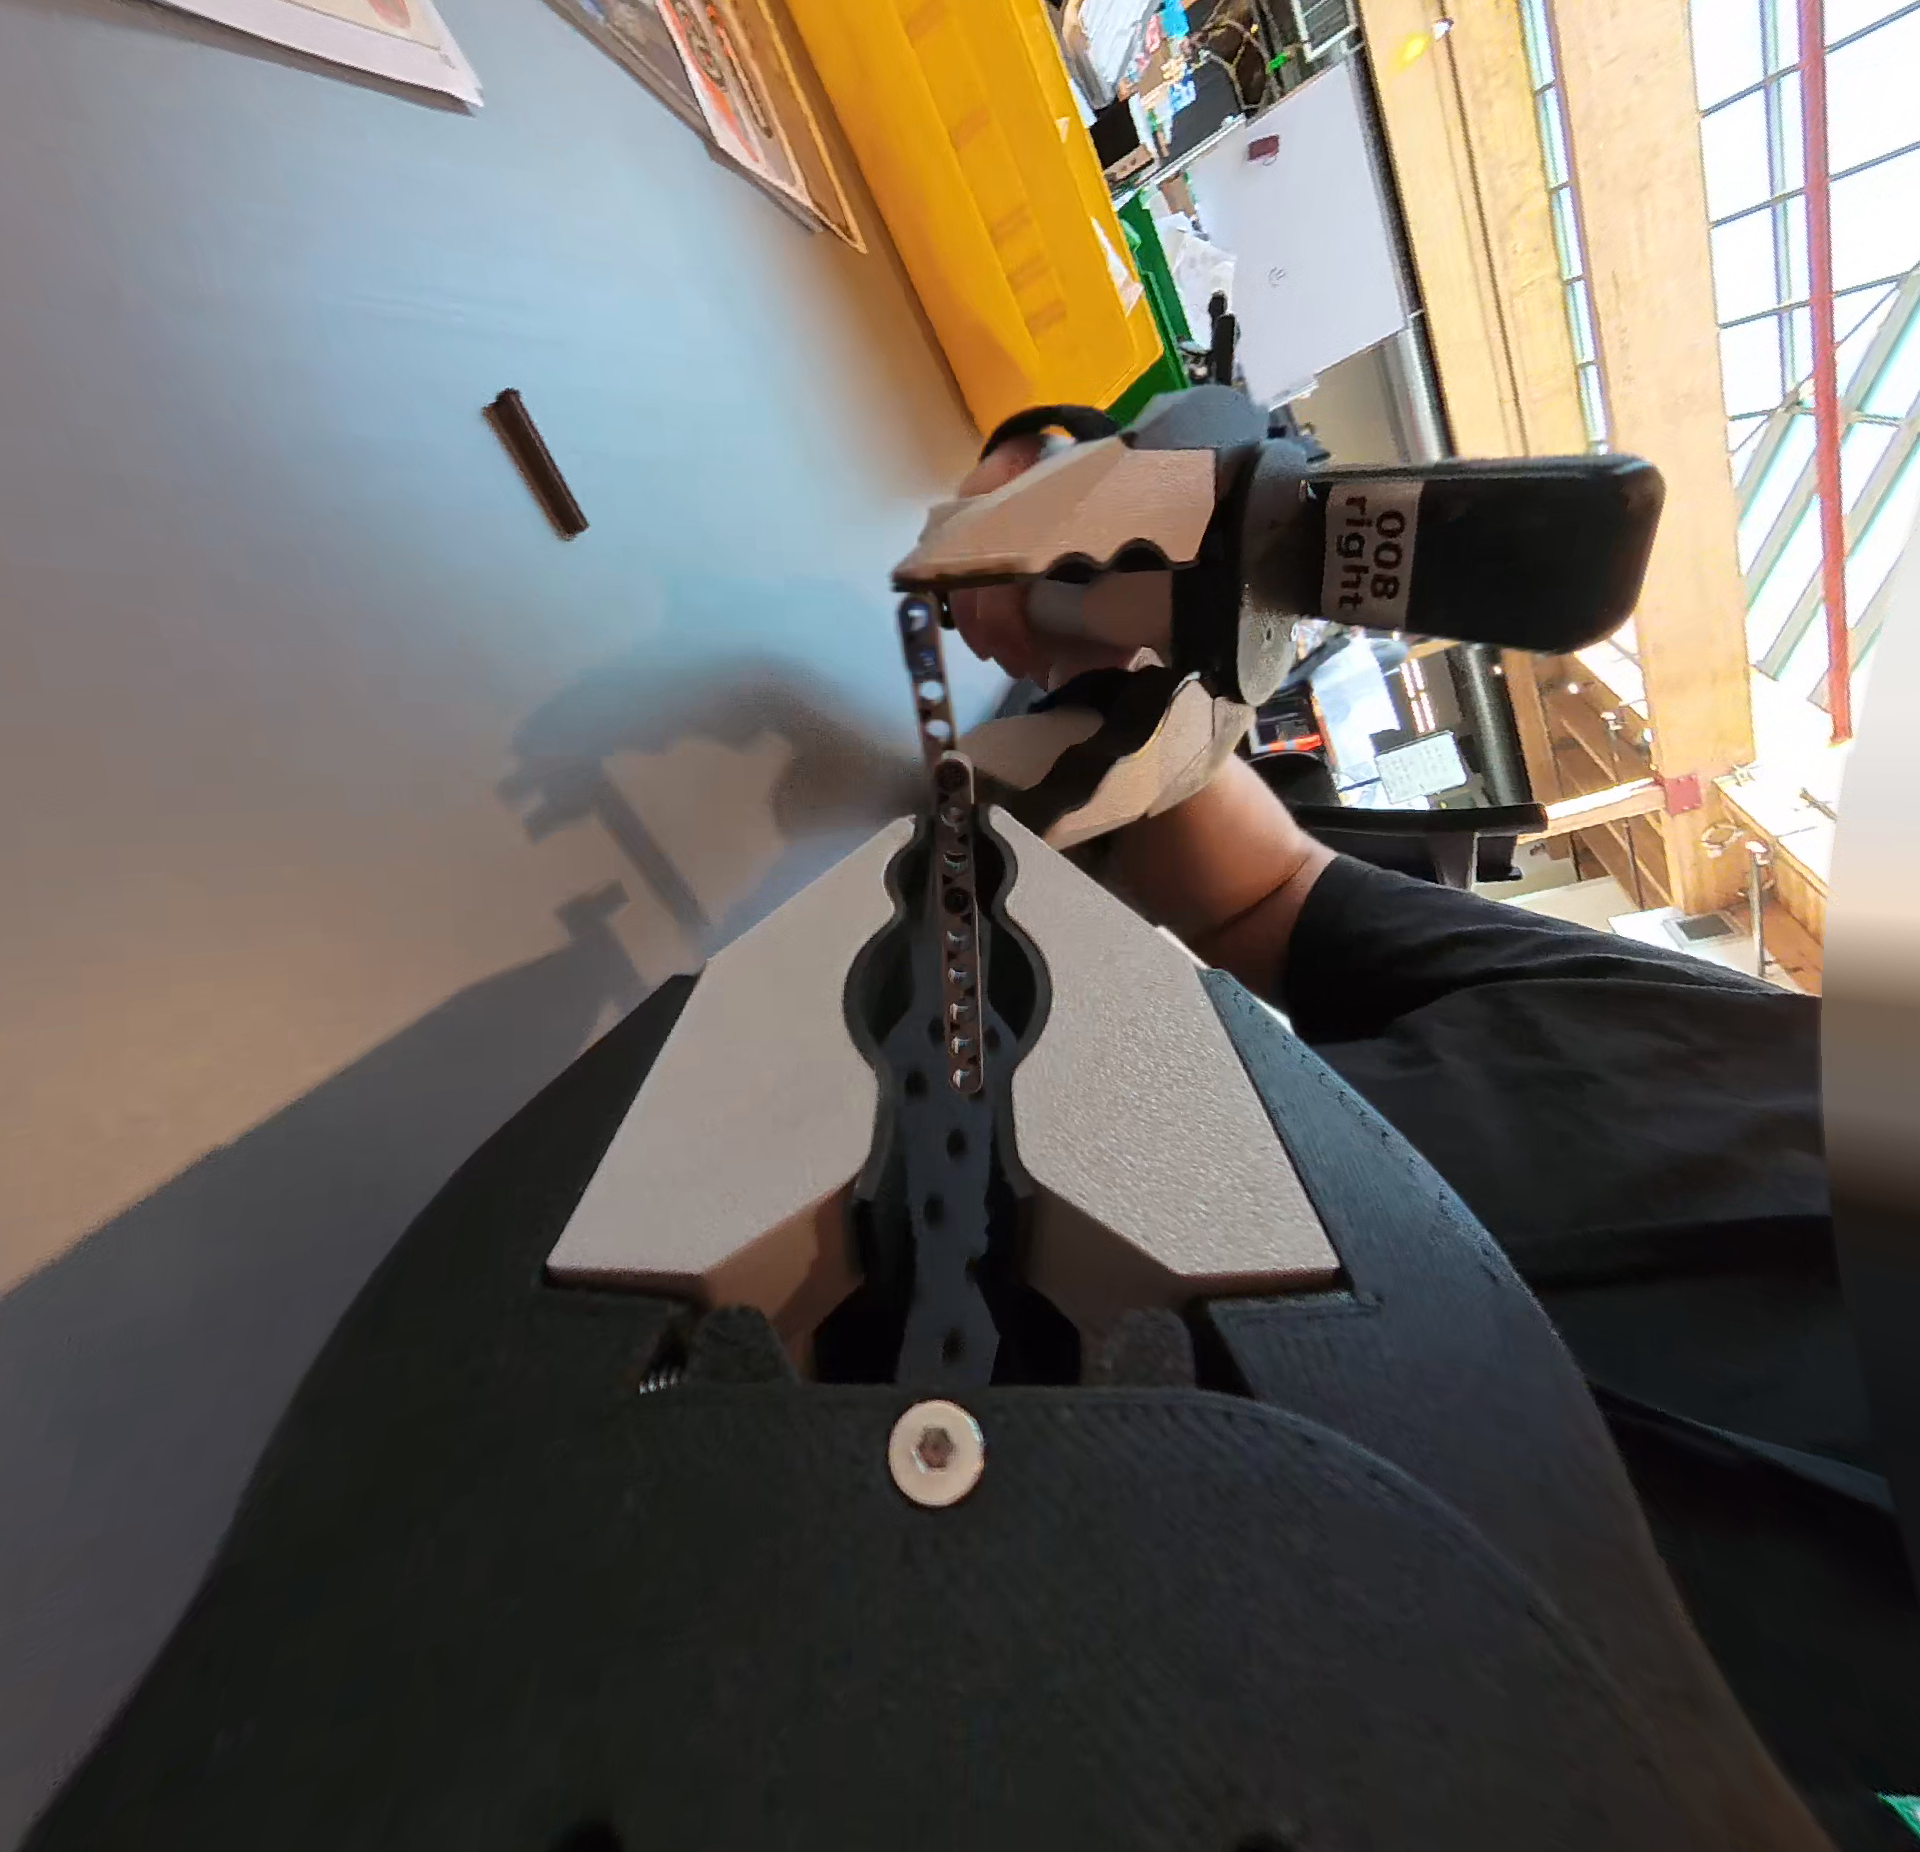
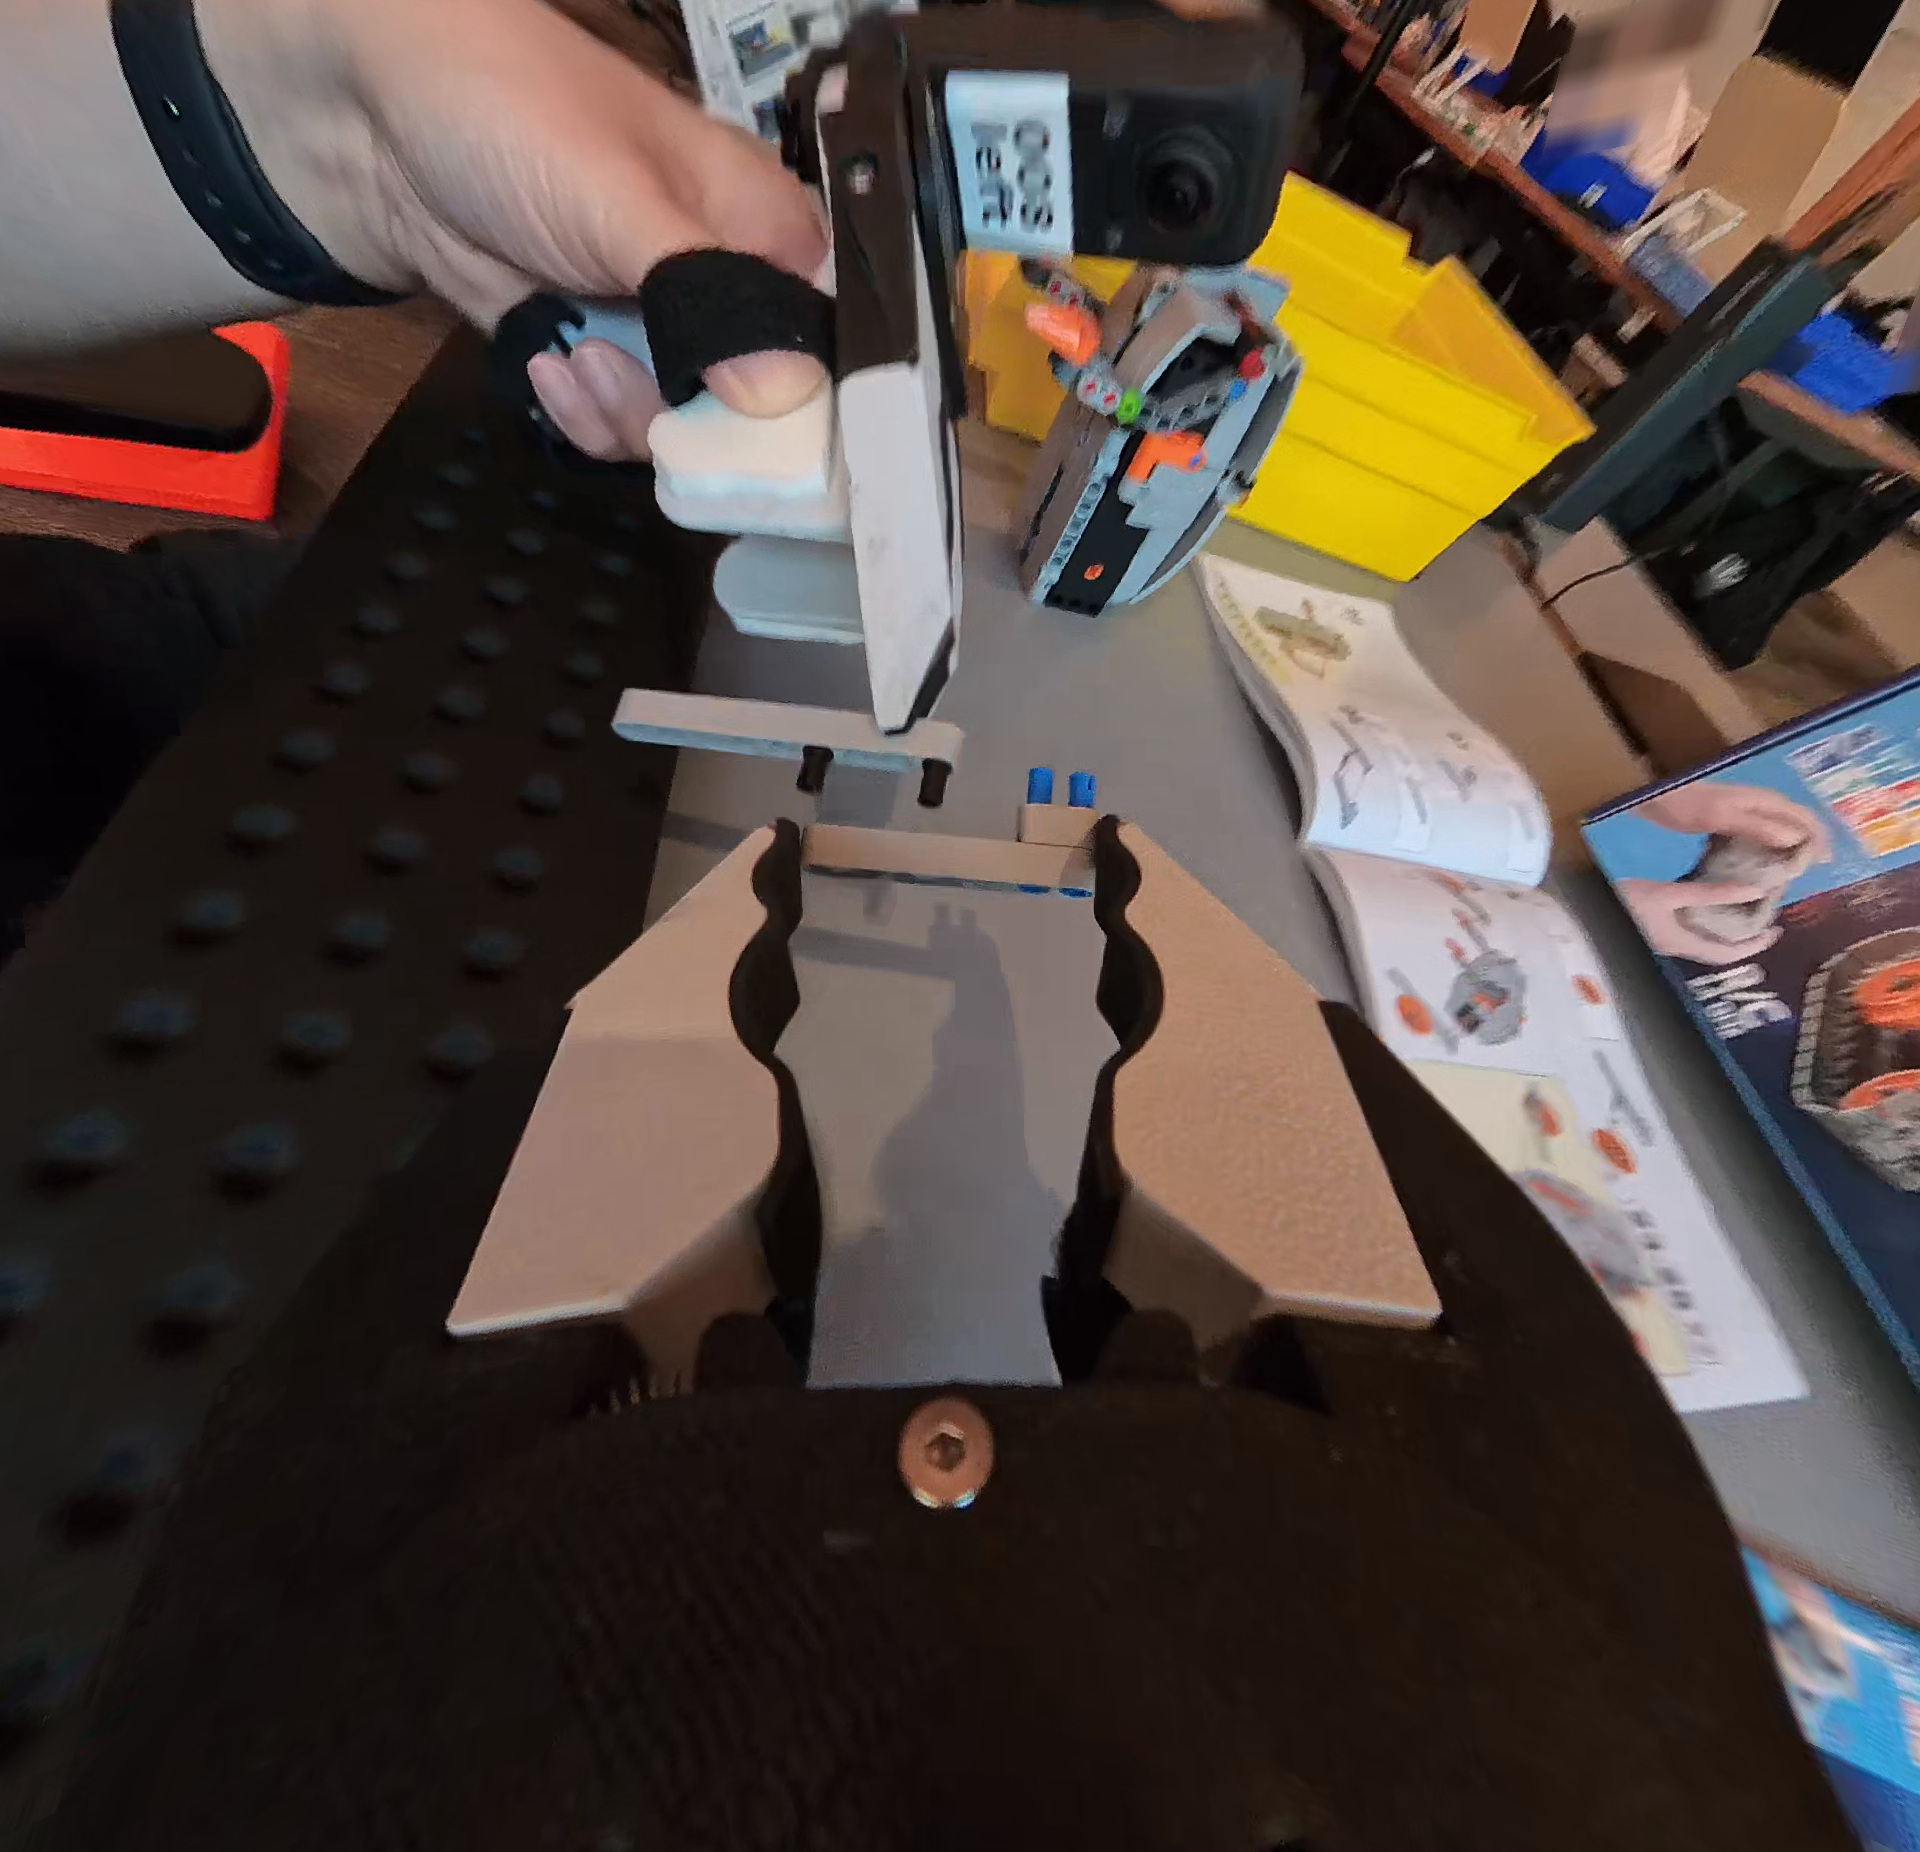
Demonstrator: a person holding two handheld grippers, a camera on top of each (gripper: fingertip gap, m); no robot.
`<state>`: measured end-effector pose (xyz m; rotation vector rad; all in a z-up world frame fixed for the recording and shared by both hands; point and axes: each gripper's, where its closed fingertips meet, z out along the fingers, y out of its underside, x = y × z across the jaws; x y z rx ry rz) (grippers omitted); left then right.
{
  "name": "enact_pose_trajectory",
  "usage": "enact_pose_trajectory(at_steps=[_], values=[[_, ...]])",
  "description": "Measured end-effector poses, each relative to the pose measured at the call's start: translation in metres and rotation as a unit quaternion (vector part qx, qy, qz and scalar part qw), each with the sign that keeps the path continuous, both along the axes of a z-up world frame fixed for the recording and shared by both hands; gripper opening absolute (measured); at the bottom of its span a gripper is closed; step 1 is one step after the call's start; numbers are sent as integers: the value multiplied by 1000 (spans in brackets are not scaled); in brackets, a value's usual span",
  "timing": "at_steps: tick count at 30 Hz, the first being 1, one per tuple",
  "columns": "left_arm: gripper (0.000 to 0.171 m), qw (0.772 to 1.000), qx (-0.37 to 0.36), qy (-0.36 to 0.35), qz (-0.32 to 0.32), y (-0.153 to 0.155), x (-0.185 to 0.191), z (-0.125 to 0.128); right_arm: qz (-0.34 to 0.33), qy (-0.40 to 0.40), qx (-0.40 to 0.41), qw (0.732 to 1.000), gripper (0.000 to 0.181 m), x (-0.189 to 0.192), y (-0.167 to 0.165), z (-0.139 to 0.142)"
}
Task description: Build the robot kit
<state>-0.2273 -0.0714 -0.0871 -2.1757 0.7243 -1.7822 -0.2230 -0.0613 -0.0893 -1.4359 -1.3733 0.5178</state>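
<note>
My left gripper (image 1: 951, 828) is shut on a grey holed beam (image 1: 958, 929), seen edge-on between its pads. In the right wrist view this gripper (image 2: 914, 716) hangs from above and holds that beam (image 2: 727, 724) flat, with two black pins (image 2: 933, 779) pointing down. My right gripper (image 2: 943, 846) is clamped on the two ends of a second grey beam (image 2: 914, 857) that carries two blue pins (image 2: 1055, 786) on a small block. The two beams are close, one just above the other, and apart. The right gripper (image 1: 932, 670) also shows in the left wrist view.
A grey and orange brick model (image 2: 1153, 452) stands on the grey table (image 2: 1122, 680) before yellow bins (image 2: 1382, 400). An open instruction booklet (image 2: 1403, 763) and a blue box (image 2: 1787, 971) lie right. A black studded plate (image 2: 364, 815) lies left. A dark rod (image 1: 535, 462) lies loose. Left and right tips are no more than a few centimetres apart. The right tips stand about 9 cm off the black studded plate (image 2: 364, 815).
</note>
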Motion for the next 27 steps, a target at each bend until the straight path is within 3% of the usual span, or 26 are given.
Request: enact_pose_trajectory(at_steps=[2,9,27], values=[[5,1000,3,19,2,1,0,-7,6,-10,-24,1000,55,0,3,-14],[5,999,10,42,14,3,-1,-17,17,23,-18,999,56,-8,-3,-4],[5,999,-21,-36,27,0,0,5,1,-9,14,1000,56,-5,-11,9]])
